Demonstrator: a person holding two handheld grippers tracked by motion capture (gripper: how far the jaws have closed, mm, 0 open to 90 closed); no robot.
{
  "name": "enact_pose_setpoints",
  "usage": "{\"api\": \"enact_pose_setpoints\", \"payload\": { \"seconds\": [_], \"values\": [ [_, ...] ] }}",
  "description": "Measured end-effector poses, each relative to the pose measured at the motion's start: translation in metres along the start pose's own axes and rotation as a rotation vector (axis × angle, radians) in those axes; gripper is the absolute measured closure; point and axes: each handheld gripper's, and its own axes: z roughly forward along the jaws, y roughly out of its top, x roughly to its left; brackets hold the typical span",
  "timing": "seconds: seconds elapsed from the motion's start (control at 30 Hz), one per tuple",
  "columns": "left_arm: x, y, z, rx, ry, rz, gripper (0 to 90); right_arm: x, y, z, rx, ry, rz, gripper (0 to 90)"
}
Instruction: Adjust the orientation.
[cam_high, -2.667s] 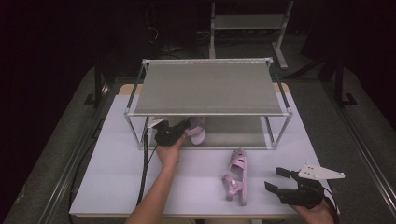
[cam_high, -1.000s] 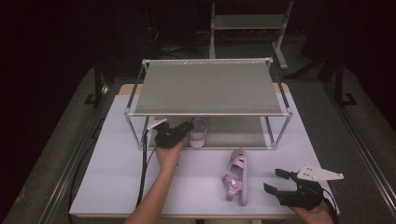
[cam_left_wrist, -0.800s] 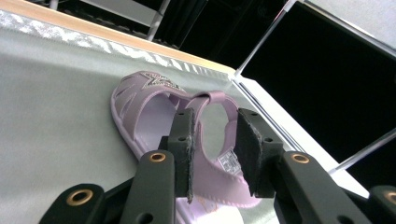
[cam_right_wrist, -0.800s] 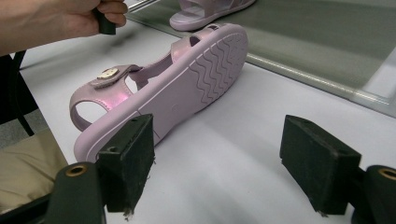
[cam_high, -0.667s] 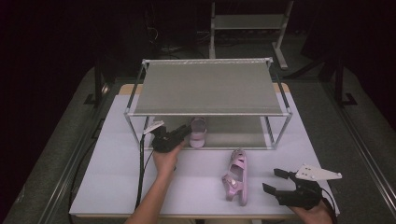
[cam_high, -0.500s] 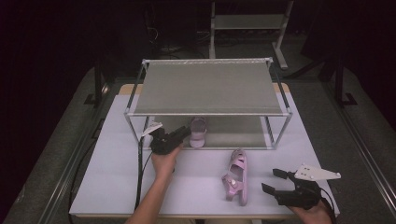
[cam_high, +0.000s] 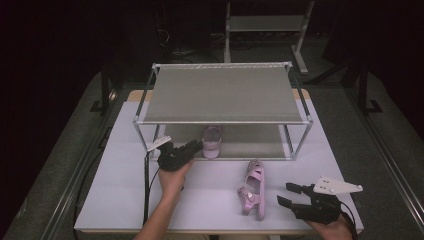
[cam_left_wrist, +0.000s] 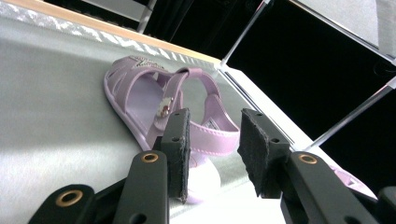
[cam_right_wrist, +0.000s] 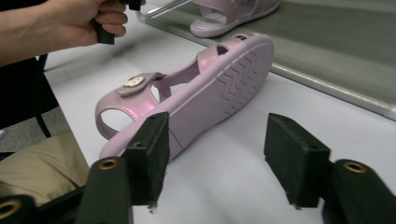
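Now first sandal (cam_high: 211, 141) sits on rack (cam_high: 295, 116) lower shelf, just ahead of left gripper (cam_high: 196, 146), jaws just been opening, nothing clamped. Second sandal (cam_high: 251, 189) on its side on table (cam_high: 115, 185), ahead-left of right gripper (cam_high: 286, 194), jaws apart, just been narrowing, empty. Next: right reaches, grips second sandal.

No lettering, label, brand mark or number can be read anywhere in these pictures. The pink sandal (cam_right_wrist: 196, 88) lying on its side on the table shows only a wavy tread on its sole and a small pale ornament on its strap, with no legible writing. The second pink sandal (cam_left_wrist: 163, 112) on the rack's lower shelf carries a tiny white tag inside its heel strap, too small and blurred to make out. The grey plate on the right gripper (cam_high: 287, 194) is blank.
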Motion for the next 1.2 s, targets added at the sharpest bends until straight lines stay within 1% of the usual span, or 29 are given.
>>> {"api": "enact_pose_setpoints", "payload": {
  "seconds": [0.1, 0.17, 0.27, 0.47, 0.53, 0.57, 0.63, 0.7, 0.87, 0.97, 1.2],
  "values": [
    [-0.002, -0.002, -0.004, 0.017, 0.000, 0.007, 62.3, 0.001, 0.001, 0.001, -0.007, 0.011, -0.002, 45.6],
    [-0.003, -0.003, -0.006, 0.013, -0.006, 0.013, 61.8, 0.003, 0.003, 0.001, -0.013, 0.021, -0.003, 47.1],
    [-0.006, -0.005, -0.008, 0.021, -0.012, 0.024, 61.0, 0.006, 0.004, 0.003, -0.016, 0.028, -0.011, 49.7],
    [-0.009, -0.008, -0.013, 0.036, -0.027, 0.030, 59.3, 0.010, 0.007, 0.007, -0.013, 0.046, -0.022, 56.4],
    [-0.011, -0.010, -0.016, 0.047, -0.033, 0.041, 58.8, 0.012, 0.008, 0.009, -0.017, 0.051, -0.022, 56.9],
    [-0.012, -0.011, -0.016, 0.048, -0.036, 0.038, 58.3, 0.012, 0.009, 0.009, -0.018, 0.053, -0.022, 58.2],
    [-0.014, -0.013, -0.018, 0.058, -0.042, 0.052, 58.0, 0.013, 0.010, 0.010, -0.021, 0.054, -0.025, 59.3],
    [-0.016, -0.015, -0.019, 0.063, -0.051, 0.053, 57.3, 0.015, 0.011, 0.010, -0.024, 0.058, -0.027, 60.6],
    [-0.019, -0.018, -0.024, 0.070, -0.061, 0.062, 56.3, 0.018, 0.013, 0.012, -0.034, 0.068, -0.028, 63.4],
    [-0.020, -0.018, -0.027, 0.069, -0.068, 0.057, 55.3, 0.020, 0.014, 0.013, -0.027, 0.069, -0.036, 66.3],
    [-0.021, -0.018, -0.037, 0.075, -0.078, 0.077, 53.6, 0.024, 0.017, 0.018, -0.025, 0.082, -0.046, 71.1]
  ]
}}
